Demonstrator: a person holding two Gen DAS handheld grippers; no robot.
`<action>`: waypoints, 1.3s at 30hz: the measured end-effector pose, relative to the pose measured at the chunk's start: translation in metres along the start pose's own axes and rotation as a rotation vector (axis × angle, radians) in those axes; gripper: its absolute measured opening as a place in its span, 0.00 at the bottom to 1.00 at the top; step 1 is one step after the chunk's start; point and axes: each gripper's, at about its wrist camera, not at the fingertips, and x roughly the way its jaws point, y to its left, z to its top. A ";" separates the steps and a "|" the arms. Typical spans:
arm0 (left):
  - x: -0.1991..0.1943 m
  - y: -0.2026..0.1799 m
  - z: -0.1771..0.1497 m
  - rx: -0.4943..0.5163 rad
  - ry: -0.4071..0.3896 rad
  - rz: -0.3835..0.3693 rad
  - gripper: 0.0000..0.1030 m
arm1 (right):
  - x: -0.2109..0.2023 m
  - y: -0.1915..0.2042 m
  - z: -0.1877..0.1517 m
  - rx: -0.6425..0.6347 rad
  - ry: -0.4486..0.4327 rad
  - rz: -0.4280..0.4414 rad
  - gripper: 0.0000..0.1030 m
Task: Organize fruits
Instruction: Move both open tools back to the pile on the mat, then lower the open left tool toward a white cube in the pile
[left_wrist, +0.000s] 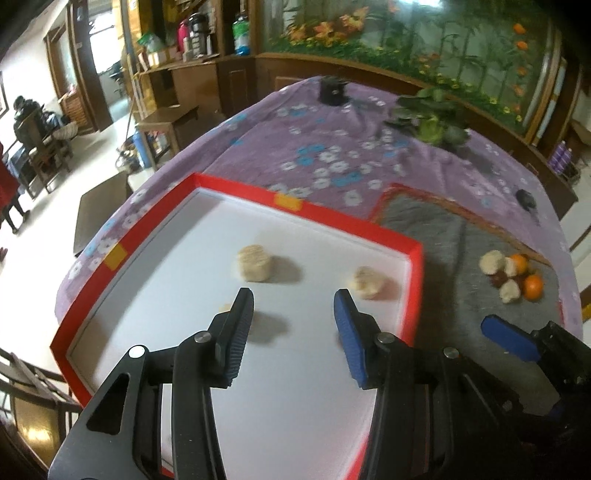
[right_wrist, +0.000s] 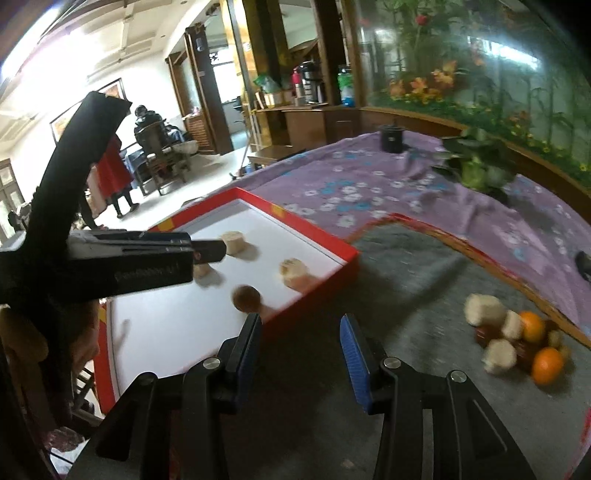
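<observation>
A red-rimmed white tray (left_wrist: 347, 219) lies on the table and holds pale round fruit pieces (left_wrist: 254, 263) (left_wrist: 367, 282); the right wrist view (right_wrist: 325, 236) also shows a brown round fruit (right_wrist: 245, 298) near its front edge. A pile of pale pieces and two oranges (right_wrist: 532, 325) (right_wrist: 548, 365) sits on the grey mat (right_wrist: 406, 266) to the right. My left gripper (left_wrist: 293, 308) is open and empty above the tray. My right gripper (right_wrist: 301, 330) is open and empty above the mat by the tray's corner.
A purple flowered cloth (left_wrist: 332, 147) covers the table. A leafy green plant (left_wrist: 432, 118) and a black cup (left_wrist: 332, 90) stand at the far side. A small black object (left_wrist: 526, 199) lies at the right. Wooden furniture and people are beyond the left edge.
</observation>
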 end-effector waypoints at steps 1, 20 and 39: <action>-0.001 -0.005 0.000 0.006 -0.001 -0.008 0.44 | -0.004 -0.003 -0.002 0.000 0.001 -0.009 0.42; 0.025 -0.138 -0.001 0.181 0.088 -0.178 0.44 | -0.080 -0.119 -0.073 0.210 -0.024 -0.175 0.48; 0.056 -0.191 0.026 0.298 0.106 -0.127 0.44 | -0.078 -0.137 -0.075 0.232 -0.039 -0.150 0.48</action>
